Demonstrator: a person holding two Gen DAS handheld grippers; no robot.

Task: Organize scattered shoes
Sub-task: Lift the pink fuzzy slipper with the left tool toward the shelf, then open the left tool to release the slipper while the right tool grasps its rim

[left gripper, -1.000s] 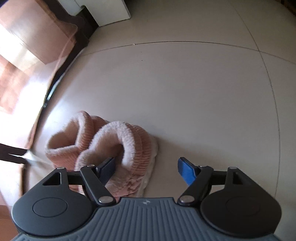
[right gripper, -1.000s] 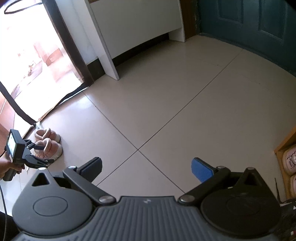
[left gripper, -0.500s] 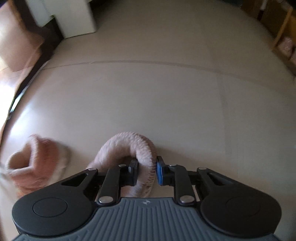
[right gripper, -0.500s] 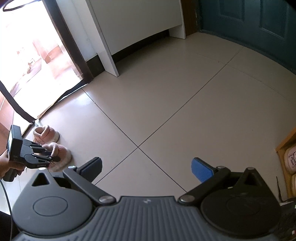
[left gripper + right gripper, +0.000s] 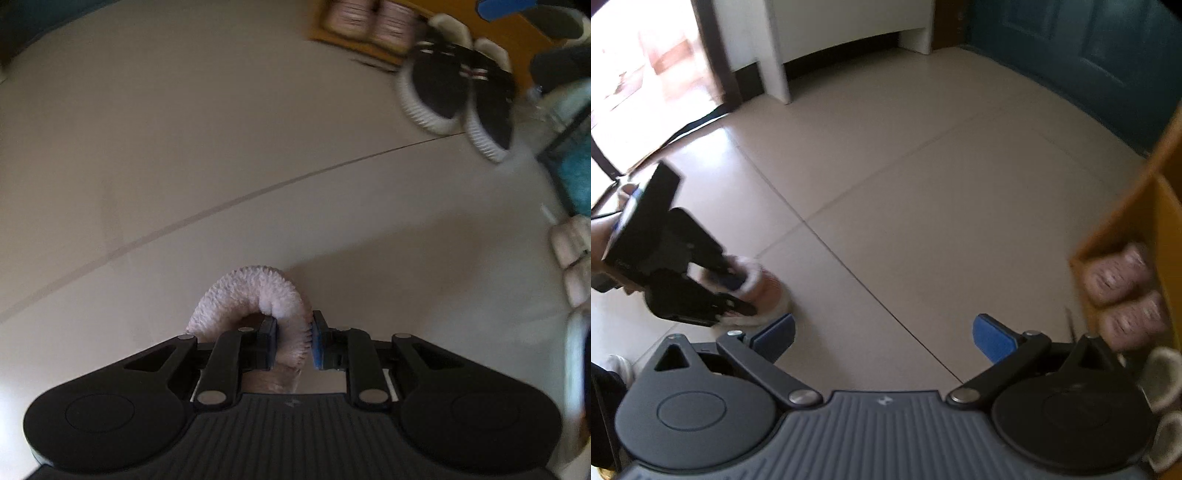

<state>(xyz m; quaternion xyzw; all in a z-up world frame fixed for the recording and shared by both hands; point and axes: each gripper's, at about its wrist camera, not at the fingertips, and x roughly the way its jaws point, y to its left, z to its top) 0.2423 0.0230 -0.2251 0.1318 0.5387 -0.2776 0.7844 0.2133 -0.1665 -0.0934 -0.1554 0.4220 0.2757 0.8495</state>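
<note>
The fluffy pink plush slipper [image 5: 258, 295] is clamped by its furry collar between the blue pads of the left gripper [image 5: 293, 341]; its body hangs below the black fingers [image 5: 267, 343] and is lifted above the beige tiled floor [image 5: 184, 147]. The jaws are seen drawn close together, with only the thickness of the fleece rim between them. In the right wrist view the same slipper [image 5: 757, 284] is seen at the left edge, pinched at the end of the left gripper [image 5: 735, 291], which is tilted steeply downward and carried by a hand [image 5: 602, 236] that is only partly in view. The picture there is blurred, so finer detail of the grip cannot be told.

The right gripper [image 5: 882, 338] is held pointing down at the floor [image 5: 923, 184] with its blue-padded fingers [image 5: 993, 338] spread wide — nothing lies between them.

Further out, a pair of black slippers with white ribbed soles [image 5: 458, 96] lies on the floor near an orange wooden shoe rack [image 5: 517, 40] (two pale pink slippers [image 5: 369, 18] are already set side by side in it). The same rack [image 5: 1126, 206] is seen at the right edge of the right wrist view, with that pink pair [image 5: 1119, 295] inside — and a dark teal door [image 5: 1089, 55] and a white cabinet [image 5: 831, 22] stand beyond.
</note>
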